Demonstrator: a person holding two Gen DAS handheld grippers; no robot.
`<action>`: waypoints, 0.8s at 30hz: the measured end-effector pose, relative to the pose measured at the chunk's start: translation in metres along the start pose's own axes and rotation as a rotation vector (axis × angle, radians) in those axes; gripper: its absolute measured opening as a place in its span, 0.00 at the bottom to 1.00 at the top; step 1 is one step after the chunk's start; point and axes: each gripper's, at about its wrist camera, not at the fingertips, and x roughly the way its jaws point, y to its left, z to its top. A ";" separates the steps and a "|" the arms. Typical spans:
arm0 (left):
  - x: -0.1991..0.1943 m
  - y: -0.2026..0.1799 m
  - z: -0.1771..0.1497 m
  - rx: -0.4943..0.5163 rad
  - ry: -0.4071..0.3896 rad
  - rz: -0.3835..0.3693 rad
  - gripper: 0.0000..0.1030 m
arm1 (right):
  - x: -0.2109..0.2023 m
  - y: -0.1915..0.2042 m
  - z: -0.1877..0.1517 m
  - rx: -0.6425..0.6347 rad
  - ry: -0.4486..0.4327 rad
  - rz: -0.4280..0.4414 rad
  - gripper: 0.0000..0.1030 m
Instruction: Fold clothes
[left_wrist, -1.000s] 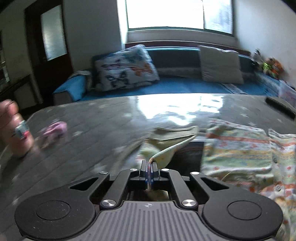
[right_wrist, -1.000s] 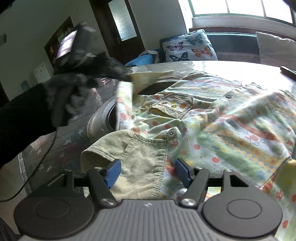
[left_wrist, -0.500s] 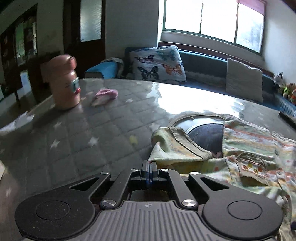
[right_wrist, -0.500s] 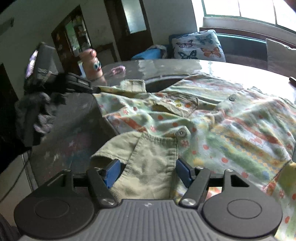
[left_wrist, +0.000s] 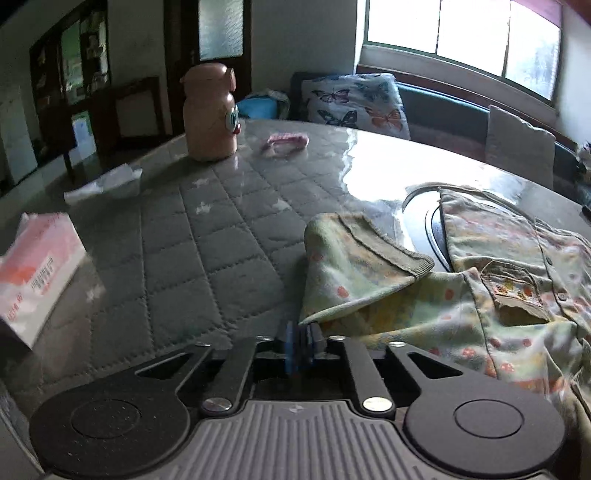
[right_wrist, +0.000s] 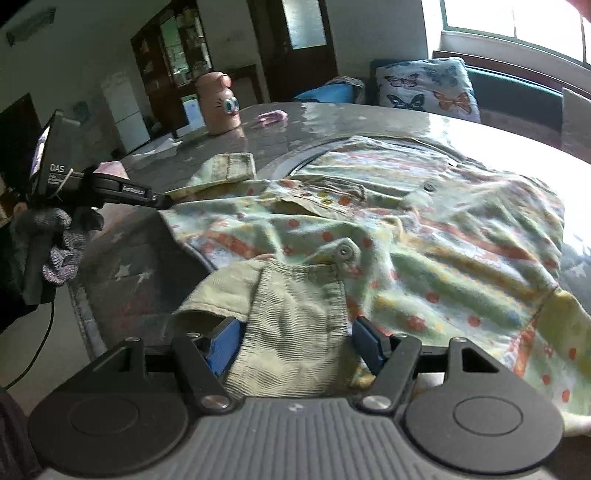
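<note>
A child's printed shirt (right_wrist: 424, 229) with green cuffs lies spread on the quilted table (left_wrist: 207, 236). My left gripper (left_wrist: 301, 341) is shut on the edge of its sleeve (left_wrist: 354, 273), low over the table; it also shows in the right wrist view (right_wrist: 162, 201) at the shirt's left side. My right gripper (right_wrist: 295, 341) is open, its blue pads on either side of the other sleeve's green cuff (right_wrist: 295, 325), which lies between them.
A pink owl-shaped bottle (left_wrist: 210, 114) and a pink cloth item (left_wrist: 284, 142) stand at the far side. A tissue box (left_wrist: 33, 273) and a white paper (left_wrist: 107, 184) lie left. A dark round inset (left_wrist: 432, 221) sits under the shirt. A sofa (left_wrist: 443, 107) is behind.
My left gripper has pulled the sleeve outward to the left and lowered it toward the table. My right gripper has stayed open around the cuff.
</note>
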 end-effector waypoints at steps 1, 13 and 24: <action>-0.004 -0.002 0.001 0.024 -0.016 0.002 0.27 | -0.003 -0.001 0.002 0.003 -0.010 0.003 0.67; 0.008 -0.055 0.009 0.361 -0.113 -0.023 0.48 | -0.008 -0.033 0.011 0.113 -0.063 -0.068 0.71; 0.045 -0.063 0.013 0.418 -0.092 -0.049 0.08 | 0.005 -0.059 0.007 0.202 -0.046 -0.126 0.79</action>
